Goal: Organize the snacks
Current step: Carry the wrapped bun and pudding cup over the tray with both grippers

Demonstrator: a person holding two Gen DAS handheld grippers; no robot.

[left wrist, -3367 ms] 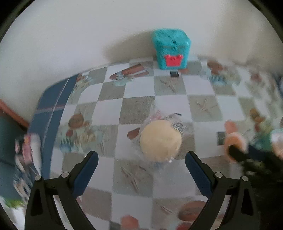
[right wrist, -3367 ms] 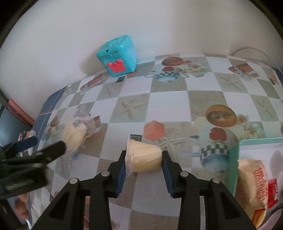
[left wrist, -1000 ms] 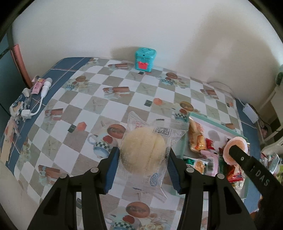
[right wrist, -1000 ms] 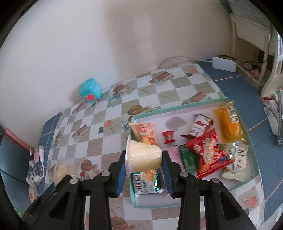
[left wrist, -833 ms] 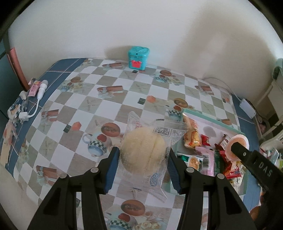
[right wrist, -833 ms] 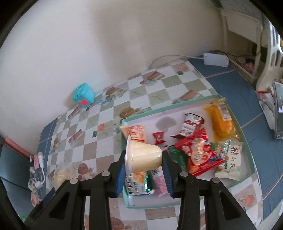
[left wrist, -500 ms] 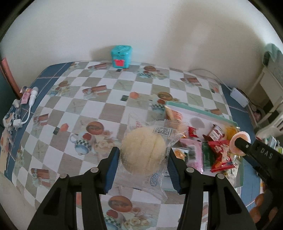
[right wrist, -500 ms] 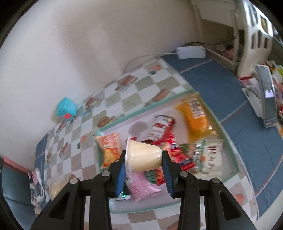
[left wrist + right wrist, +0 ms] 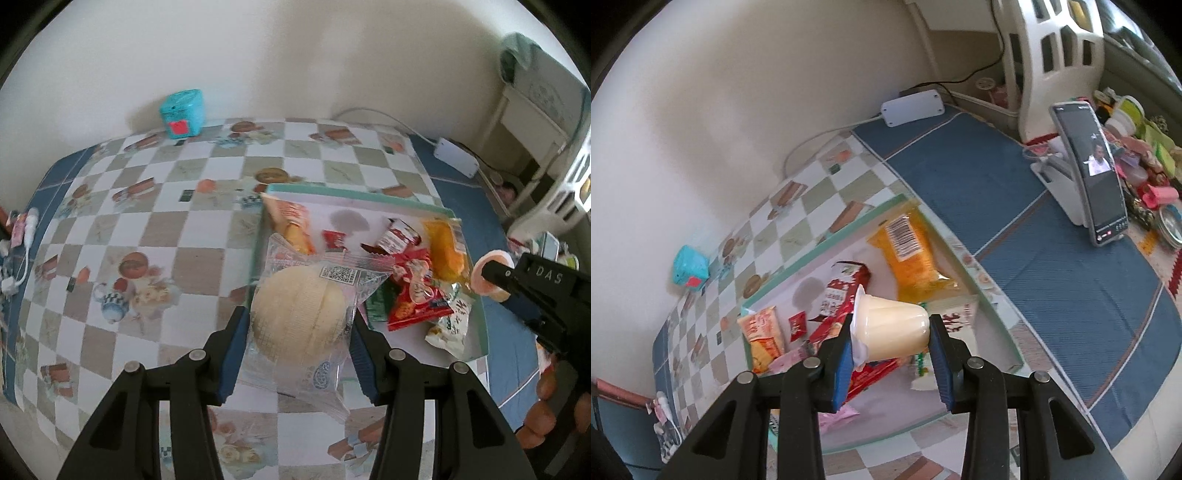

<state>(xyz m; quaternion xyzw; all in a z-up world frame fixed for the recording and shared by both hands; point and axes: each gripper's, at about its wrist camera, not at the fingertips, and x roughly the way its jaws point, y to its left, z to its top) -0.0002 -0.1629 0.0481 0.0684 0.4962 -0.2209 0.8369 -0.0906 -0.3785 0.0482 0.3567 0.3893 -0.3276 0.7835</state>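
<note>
Left tongs (image 9: 297,325) grip pale round wrapped bun (image 9: 301,317).

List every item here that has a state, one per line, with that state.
left gripper: shut on the wrapped bun, held above the tray's near edge
right gripper: shut on the pudding cup, cup on its side, sealed
tray: filled with loose snack packets, unsorted
orange snack bag: lying flat, barcode up
phone: propped on a stand, screen lit
</note>
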